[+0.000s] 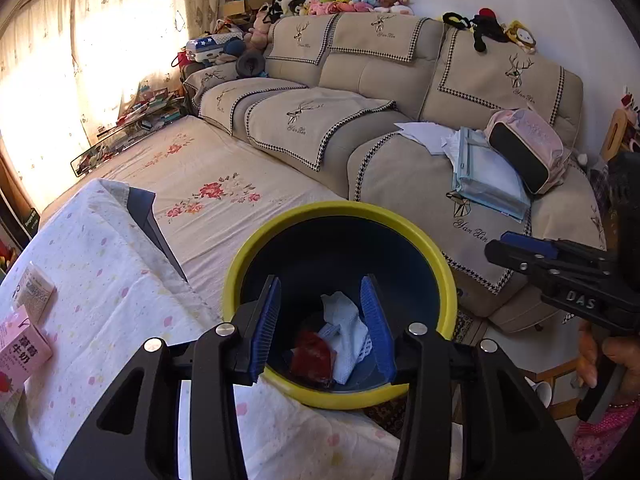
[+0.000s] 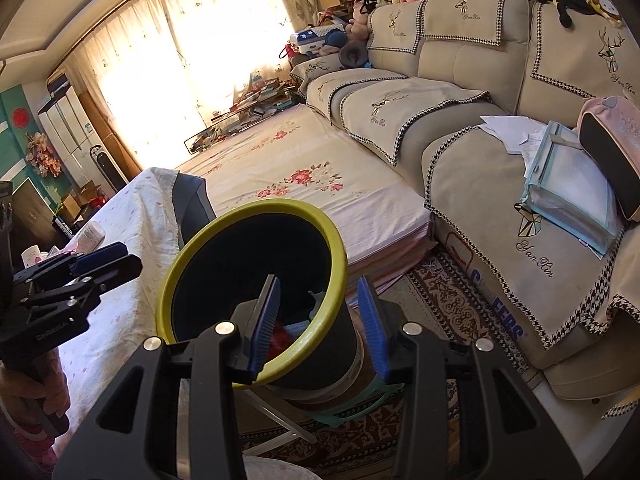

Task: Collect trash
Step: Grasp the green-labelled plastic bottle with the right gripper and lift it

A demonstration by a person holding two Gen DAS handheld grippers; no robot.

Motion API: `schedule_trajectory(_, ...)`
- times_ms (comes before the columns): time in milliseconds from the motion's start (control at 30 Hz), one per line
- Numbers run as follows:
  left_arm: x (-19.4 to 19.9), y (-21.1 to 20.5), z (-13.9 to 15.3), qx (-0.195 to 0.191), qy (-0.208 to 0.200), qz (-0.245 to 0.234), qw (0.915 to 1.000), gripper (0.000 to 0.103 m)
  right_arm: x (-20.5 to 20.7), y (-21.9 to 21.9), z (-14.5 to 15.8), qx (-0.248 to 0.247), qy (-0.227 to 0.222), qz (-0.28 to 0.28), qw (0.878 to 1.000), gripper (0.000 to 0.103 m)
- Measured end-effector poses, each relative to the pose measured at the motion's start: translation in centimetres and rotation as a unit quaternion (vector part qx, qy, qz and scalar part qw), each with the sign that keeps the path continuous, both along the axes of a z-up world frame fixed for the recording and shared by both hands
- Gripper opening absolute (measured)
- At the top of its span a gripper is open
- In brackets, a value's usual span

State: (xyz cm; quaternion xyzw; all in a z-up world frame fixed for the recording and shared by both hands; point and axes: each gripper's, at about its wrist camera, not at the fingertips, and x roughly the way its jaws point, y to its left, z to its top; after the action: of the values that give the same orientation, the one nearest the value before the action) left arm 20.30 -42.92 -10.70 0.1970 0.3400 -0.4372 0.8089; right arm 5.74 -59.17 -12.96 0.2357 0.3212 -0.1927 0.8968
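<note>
On the far left of the tabletop (image 1: 120,300), under its dotted cloth, we see two pink cartons (image 1: 24,340) lying near the edge; these look to us like the trash not yet collected, though we cannot tell whether they are empty. Just right of the cloth stands the yellow-rimmed bin (image 1: 240,264), and inside it lie a white crumpled tissue (image 1: 344,328) and a red wrapper (image 1: 312,356). Our left gripper (image 1: 326,328) hangs over the bin mouth with its jaws apart and nothing between them, so we judge a drop into the bin is just done. Our right gripper (image 2: 316,324) hovers at the bin's near rim, jaws likewise apart and empty. The next move, we think, calls for swinging the left gripper back over the tabletop, lining its jaws across a carton and closing on it.
</note>
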Motion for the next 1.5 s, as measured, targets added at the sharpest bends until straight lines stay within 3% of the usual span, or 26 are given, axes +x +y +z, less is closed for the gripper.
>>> schedule_trajectory(333, -3.2, 9.2, 4.4, -0.053, -0.02, 0.047, 0.9973, 0.043, 1.6, 1.8, -0.2, 0.002, 0.005, 0.03, 1.0, 0.04)
schedule_trajectory(500, -5.0, 16.1, 6.0, -0.084, -0.028, 0.101, 0.991, 0.045, 3.0, 4.3, 0.2, -0.002, 0.006, 0.061, 0.998, 0.04)
schedule_trajectory(667, -7.0, 23.6, 7.3, -0.101, -0.063, 0.179, 0.9765, 0.05, 5.4, 7.9, 1.3, -0.008, -0.001, 0.118, 0.993, 0.041)
schedule_trajectory(867, -8.6, 32.6, 8.0, -0.12, -0.077, 0.27, 0.9521, 0.05, 8.9, 14.4, 3.6, -0.015, -0.019, 0.2, 0.98, 0.041)
schedule_trajectory(1000, -9.3, 38.4, 8.0, -0.131, -0.083, 0.323, 0.9338, 0.05, 11.1, 20.1, 5.1, -0.015, -0.031, 0.267, 0.963, 0.042)
schedule_trajectory(1133, -10.3, 43.2, 7.7, -0.137, -0.088, 0.364, 0.9169, 0.051, 13.1, 26.3, 5.8, -0.017, -0.032, 0.347, 0.937, 0.043)
schedule_trajectory(1300, -11.0, 47.2, 6.5, -0.144, -0.079, 0.395, 0.9041, 0.051, 15.2, 33.2, 5.6, -0.015, -0.026, 0.432, 0.901, 0.048)
schedule_trajectory(1367, -11.2, 48.0, 6.0, -0.145, -0.074, 0.401, 0.9013, 0.051, 16.0, 35.7, 5.5, -0.021, -0.025, 0.463, 0.886, 0.059)
schedule_trajectory(1433, -11.2, 48.5, 5.6, -0.149, -0.068, 0.407, 0.8987, 0.051, 16.7, 37.7, 5.5, -0.037, -0.024, 0.481, 0.876, 0.068)
schedule_trajectory(1500, -11.2, 49.2, 5.2, -0.153, -0.064, 0.411, 0.8965, 0.051, 17.4, 39.3, 5.2, -0.064, -0.018, 0.487, 0.871, 0.069)
